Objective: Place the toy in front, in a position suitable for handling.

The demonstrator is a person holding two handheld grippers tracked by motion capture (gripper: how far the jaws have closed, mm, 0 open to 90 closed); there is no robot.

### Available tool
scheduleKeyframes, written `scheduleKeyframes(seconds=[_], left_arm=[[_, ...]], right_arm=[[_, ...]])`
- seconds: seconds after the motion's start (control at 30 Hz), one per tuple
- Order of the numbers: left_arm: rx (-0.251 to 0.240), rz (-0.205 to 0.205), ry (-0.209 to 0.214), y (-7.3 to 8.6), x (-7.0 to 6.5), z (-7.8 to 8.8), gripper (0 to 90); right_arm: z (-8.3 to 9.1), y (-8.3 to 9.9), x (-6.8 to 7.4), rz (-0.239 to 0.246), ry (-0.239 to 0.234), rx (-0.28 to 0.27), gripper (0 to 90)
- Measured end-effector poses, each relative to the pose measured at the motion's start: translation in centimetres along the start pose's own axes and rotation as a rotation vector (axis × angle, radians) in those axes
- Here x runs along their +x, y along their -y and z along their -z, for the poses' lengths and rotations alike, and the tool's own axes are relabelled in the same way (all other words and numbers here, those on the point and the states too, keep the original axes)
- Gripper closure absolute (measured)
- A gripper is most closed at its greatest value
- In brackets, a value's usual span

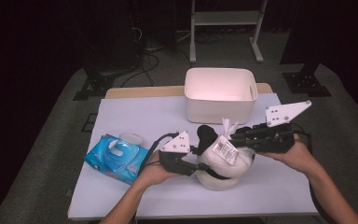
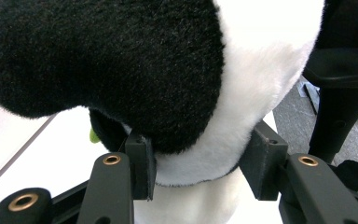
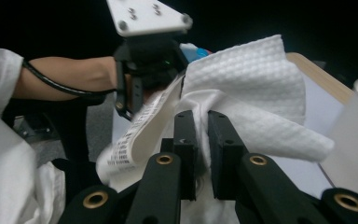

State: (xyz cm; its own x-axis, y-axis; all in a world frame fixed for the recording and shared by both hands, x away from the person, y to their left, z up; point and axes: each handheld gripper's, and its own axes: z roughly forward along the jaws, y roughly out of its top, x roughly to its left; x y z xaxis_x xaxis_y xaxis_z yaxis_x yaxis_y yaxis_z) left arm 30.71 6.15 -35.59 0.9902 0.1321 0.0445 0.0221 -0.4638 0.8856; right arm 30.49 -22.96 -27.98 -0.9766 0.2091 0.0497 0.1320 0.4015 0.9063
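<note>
My left gripper (image 1: 196,164) clamps the black-and-white plush toy (image 1: 223,168) low on the table (image 1: 168,116); my right gripper (image 3: 201,140) pinches a white wipe (image 3: 256,88) against it, below the bin (image 1: 220,93).

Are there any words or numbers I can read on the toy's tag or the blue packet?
None can be read.
Tag on the plush toy: a barcode and tiny print, too small and blurred.
Blue wipes packet: some printing on its front, too blurred.
</note>
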Motion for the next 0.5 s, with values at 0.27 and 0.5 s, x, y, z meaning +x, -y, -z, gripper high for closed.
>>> scheduleKeyframes(seconds=[0.27,0.5], left_arm=[[-0.007,0.011,0.002,0.2,-0.1,0.2,52.0],[-0.007,0.013,0.002,0.1,0.0,0.0,51.8]], right_arm=[[0.2,-0.4,1.2,0.047,-0.013,0.037,82.1],[2.4,1.6,1.4,0.012,0.017,0.054,82.1]])
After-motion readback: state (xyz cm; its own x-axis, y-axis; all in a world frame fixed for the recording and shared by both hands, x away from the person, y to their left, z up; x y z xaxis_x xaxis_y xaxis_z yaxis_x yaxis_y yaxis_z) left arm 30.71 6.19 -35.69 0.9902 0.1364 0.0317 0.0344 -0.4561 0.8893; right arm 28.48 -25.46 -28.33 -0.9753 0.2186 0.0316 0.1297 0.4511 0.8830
